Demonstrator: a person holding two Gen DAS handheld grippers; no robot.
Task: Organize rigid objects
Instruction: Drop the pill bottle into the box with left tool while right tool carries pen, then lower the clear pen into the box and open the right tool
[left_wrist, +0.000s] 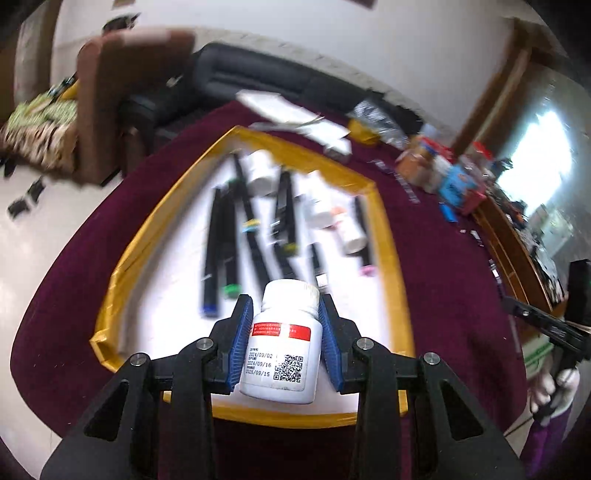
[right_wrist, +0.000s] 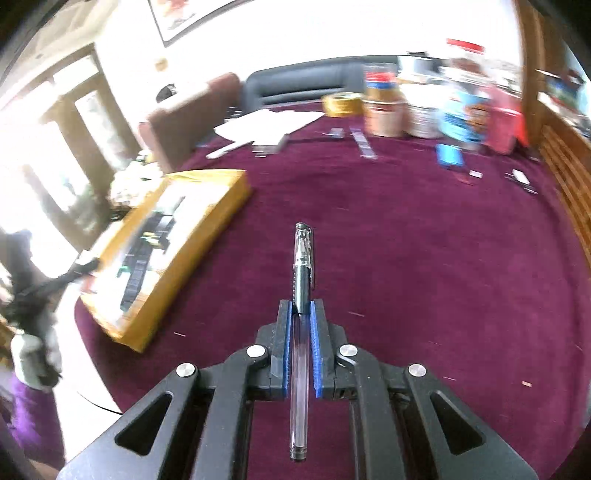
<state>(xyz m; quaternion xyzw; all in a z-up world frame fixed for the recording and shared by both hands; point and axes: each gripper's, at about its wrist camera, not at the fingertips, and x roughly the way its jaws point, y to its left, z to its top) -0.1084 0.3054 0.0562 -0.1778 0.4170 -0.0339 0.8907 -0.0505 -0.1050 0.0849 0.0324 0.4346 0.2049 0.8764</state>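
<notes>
Two grips — left gripper (left_wrist: 286, 325) pinching smooth white bottle (left_wrist: 282, 343), right gripper (right_wrist: 302, 334) clamping slim clear pen (right_wrist: 301, 332)

tray (left_wrist: 388, 236) on table (left_wrist: 443, 258) | pens (left_wrist: 221, 236), bottles (left_wrist: 258, 173) inside tray

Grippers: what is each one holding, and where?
Left gripper holds a white bottle by its sides. Right gripper holds a pen around its middle.
</notes>
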